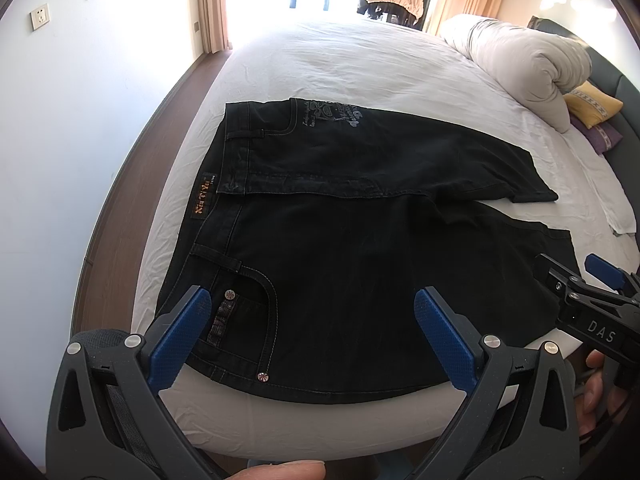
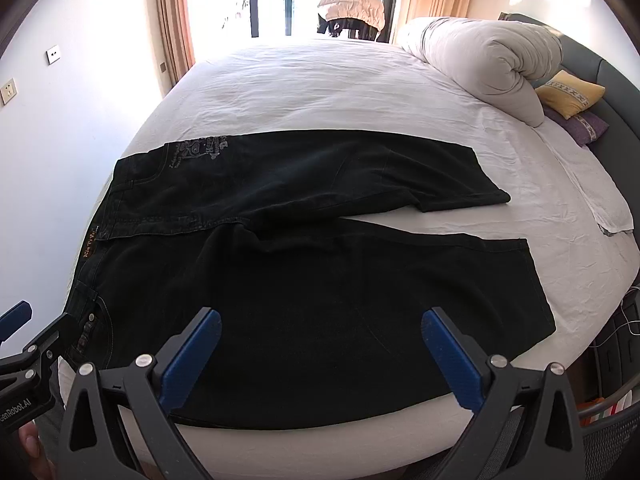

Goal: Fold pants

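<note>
Black pants point(image 1: 340, 248) lie flat on the white bed point(image 1: 360, 64), waistband to the left, both legs spread toward the right. The far leg carries a grey print near the hip. My left gripper point(image 1: 312, 300) is open and empty, above the near hip pocket at the bed's front edge. My right gripper point(image 2: 320, 320) is open and empty, above the near leg of the pants point(image 2: 320, 260). The right gripper also shows at the right edge of the left wrist view point(image 1: 576, 276), and the left gripper shows at the left edge of the right wrist view point(image 2: 36, 332).
A rolled white duvet point(image 2: 488, 60) and a yellow pillow point(image 2: 568, 92) lie at the bed's far right. A folded white towel point(image 2: 608, 208) lies at the right edge. A wall stands left, and a window with curtains is behind. A mesh basket point(image 2: 612, 424) stands at the lower right.
</note>
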Tool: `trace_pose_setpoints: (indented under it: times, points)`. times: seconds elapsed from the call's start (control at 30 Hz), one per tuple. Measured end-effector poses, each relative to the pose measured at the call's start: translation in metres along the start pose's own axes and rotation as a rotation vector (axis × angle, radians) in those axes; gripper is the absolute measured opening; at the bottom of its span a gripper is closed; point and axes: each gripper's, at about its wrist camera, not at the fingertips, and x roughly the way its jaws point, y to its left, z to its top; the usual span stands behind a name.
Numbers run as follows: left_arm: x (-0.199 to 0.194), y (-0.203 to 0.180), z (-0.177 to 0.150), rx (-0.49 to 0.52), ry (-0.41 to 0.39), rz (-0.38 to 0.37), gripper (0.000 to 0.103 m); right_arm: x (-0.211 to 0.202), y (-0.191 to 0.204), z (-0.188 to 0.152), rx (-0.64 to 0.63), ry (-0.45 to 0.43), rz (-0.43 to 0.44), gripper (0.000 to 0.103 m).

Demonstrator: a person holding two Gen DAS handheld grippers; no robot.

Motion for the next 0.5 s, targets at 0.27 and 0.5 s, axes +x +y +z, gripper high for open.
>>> trace_pose_setpoints:
  times: [0.27, 0.5]
  points:
    - [0.008, -0.001, 0.004, 0.037, -0.023, 0.025, 0.103, 0.004, 0.0, -0.001, -0.002, 0.007, 0.003, 0.103]
    - [0.047, 0.008, 0.06, 0.252, -0.125, -0.029, 0.103, 0.033, -0.011, 0.024, -0.054, 0.01, 0.111, 0.103]
